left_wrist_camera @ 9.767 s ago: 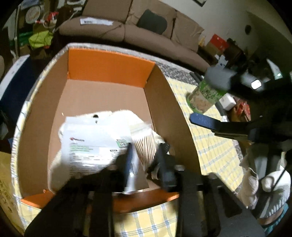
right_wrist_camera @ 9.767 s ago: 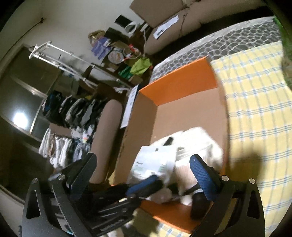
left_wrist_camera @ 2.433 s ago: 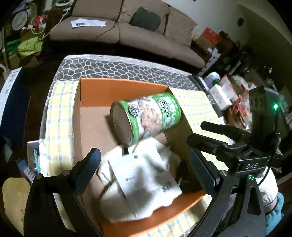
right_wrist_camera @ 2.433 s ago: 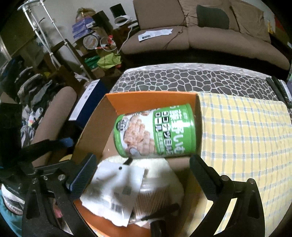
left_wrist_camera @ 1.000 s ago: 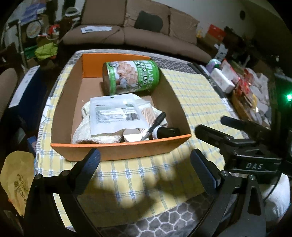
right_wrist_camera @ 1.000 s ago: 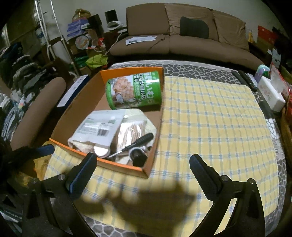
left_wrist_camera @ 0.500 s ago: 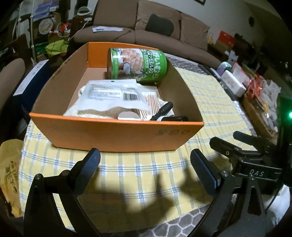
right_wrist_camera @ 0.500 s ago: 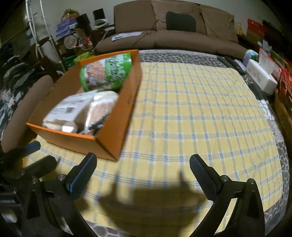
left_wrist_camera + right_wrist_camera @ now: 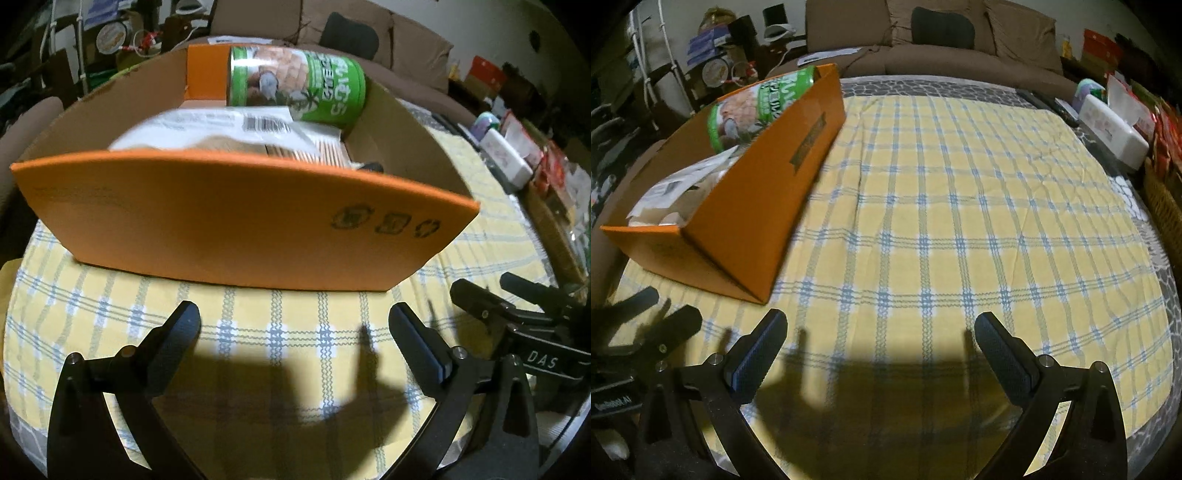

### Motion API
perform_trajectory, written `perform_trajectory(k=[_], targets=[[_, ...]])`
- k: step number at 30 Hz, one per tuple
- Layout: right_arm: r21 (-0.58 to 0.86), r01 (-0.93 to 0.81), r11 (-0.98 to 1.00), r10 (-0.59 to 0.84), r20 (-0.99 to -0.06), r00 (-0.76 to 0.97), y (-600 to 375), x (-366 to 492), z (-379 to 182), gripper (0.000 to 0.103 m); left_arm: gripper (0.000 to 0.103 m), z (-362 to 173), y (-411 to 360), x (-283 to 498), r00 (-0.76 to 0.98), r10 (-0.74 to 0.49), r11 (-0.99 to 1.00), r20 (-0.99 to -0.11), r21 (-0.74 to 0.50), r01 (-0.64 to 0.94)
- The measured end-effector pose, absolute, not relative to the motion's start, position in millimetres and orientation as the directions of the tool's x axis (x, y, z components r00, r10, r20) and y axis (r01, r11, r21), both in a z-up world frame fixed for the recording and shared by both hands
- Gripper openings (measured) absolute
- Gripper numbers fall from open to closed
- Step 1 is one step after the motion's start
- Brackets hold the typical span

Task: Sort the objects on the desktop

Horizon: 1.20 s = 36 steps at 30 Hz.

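An orange cardboard box (image 9: pixel 236 218) stands on the yellow checked tablecloth (image 9: pixel 960 221); it also shows at the left of the right wrist view (image 9: pixel 757 192). Inside lie a green can (image 9: pixel 299 86) on its side, a white packet (image 9: pixel 221 127) with a barcode, and a bag of cotton swabs (image 9: pixel 325 149). The can also shows in the right wrist view (image 9: pixel 753 107). My left gripper (image 9: pixel 293 325) is open and empty, low over the cloth just in front of the box. My right gripper (image 9: pixel 879 330) is open and empty, to the right of the box.
A white tissue box (image 9: pixel 1112 129) and red packets (image 9: pixel 1167 125) line the table's right edge. A brown sofa (image 9: pixel 923 40) stands behind the table. Shelves and clutter (image 9: pixel 713 55) stand at the back left. The right gripper's body (image 9: pixel 524 332) shows in the left wrist view.
Both grippers have sunk lower and drawn back toward the table's near edge. The can went into the box earlier and lies there. Both grippers stay open.
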State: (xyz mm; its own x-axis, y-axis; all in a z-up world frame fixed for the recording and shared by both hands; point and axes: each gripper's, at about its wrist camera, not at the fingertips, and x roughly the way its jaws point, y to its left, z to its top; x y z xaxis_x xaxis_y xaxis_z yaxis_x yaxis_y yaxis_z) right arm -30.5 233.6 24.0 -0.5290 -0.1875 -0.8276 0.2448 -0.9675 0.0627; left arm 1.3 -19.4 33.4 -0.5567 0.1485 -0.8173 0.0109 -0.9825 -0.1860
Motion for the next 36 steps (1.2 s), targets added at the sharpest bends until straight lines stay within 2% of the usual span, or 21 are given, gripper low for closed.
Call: perform_trajectory(k=[14,18,26,36], targets=[[0.024,0.204,-0.979,-0.127,-0.85,-0.511,240,-37,0,0.103,0.103,21,-1,-12,-0.563,0.121,-0.989,-0.817,-0.147,0.0],[0.001,0.206,-0.979,-0.111,-0.845,-0.524,238,-35,-2,0.103,0.103,16,10,-11,-0.574,0.078,-0.997,-0.815,-0.08,-0.022],[-0.013,0.182,-0.983,-0.097,-0.806,-0.583,240,-29,-5,0.103,0.103,14,19,-14,-0.577,0.049,-0.999,-0.816,-0.05,-0.015],[-0.013,0.182,-0.983,-0.098,-0.805,-0.586,240,-28,-5,0.103,0.103,13,20,-13,-0.576,0.042,-0.999,-0.816,-0.042,-0.015]])
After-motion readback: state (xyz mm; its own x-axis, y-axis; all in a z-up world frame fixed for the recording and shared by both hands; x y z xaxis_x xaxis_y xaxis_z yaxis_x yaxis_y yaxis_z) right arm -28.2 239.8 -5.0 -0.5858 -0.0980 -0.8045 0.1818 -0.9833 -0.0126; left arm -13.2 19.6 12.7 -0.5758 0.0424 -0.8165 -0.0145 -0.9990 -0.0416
